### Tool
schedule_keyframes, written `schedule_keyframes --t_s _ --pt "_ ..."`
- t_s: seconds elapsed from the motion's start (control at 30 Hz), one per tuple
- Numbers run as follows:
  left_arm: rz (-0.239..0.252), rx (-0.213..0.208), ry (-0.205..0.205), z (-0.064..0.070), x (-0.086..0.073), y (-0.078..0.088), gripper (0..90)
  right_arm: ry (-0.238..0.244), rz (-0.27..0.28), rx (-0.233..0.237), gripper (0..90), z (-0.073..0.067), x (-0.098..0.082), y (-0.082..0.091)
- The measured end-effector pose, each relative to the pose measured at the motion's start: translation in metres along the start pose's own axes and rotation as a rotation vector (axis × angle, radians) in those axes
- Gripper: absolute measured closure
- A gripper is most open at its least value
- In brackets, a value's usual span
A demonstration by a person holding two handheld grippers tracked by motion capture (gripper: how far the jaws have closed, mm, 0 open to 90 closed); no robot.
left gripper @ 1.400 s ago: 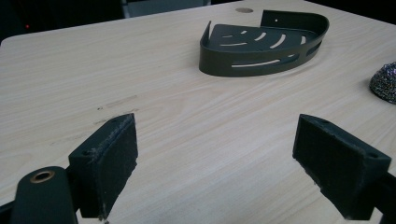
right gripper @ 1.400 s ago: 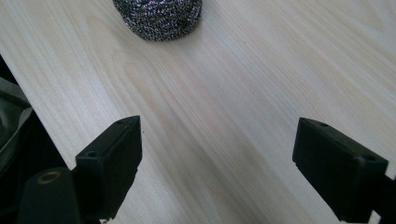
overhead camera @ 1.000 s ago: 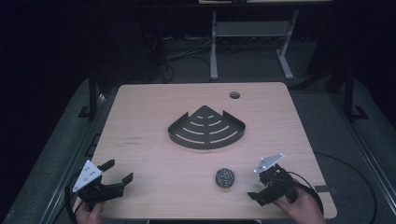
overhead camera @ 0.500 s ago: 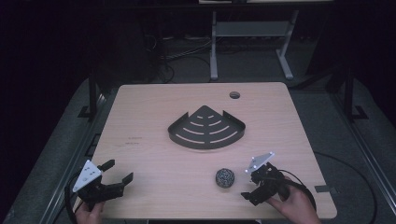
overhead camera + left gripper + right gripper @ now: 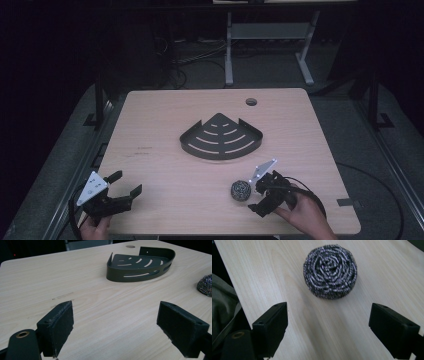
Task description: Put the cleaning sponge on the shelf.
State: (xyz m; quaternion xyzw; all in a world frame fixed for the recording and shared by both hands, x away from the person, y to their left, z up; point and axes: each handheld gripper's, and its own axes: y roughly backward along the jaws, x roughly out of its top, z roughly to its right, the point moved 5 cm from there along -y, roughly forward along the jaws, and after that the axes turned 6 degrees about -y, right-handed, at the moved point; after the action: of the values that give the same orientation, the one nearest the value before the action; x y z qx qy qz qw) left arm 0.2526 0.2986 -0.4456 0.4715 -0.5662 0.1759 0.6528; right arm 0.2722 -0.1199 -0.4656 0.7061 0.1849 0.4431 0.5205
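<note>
1. Light wood-grain table [image 5: 150,130] with rounded corners and a round cable hole [image 5: 251,102] near the far edge
2. Dark grey floor [image 5: 350,120] around it, dim at the sides
3. Pale metal frame [image 5: 265,45] beyond the far edge, standing on two feet
4. Tangle of cables [image 5: 195,55] on the floor left of that frame
5. Room dark, light falling mainly on the tabletop

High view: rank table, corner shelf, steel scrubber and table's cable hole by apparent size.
1. Table
2. Corner shelf
3. Steel scrubber
4. Cable hole
The scrubber sits nearer the camera than the hole, so the gap between those two is less sure.
</note>
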Motion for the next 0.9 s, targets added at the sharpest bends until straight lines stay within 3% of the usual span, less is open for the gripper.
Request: schedule_keyframes --t_s 0.3,0.9 --pt "0.000 -0.002 0.002 -0.001 0.000 0.000 13.2 0.037 -0.039 0.001 14.6 -0.003 0.016 -0.011" --pt "0.002 0.000 0.003 -0.001 0.000 0.000 13.2 0.048 -0.066 0.013 14.6 -0.004 0.032 -0.027"
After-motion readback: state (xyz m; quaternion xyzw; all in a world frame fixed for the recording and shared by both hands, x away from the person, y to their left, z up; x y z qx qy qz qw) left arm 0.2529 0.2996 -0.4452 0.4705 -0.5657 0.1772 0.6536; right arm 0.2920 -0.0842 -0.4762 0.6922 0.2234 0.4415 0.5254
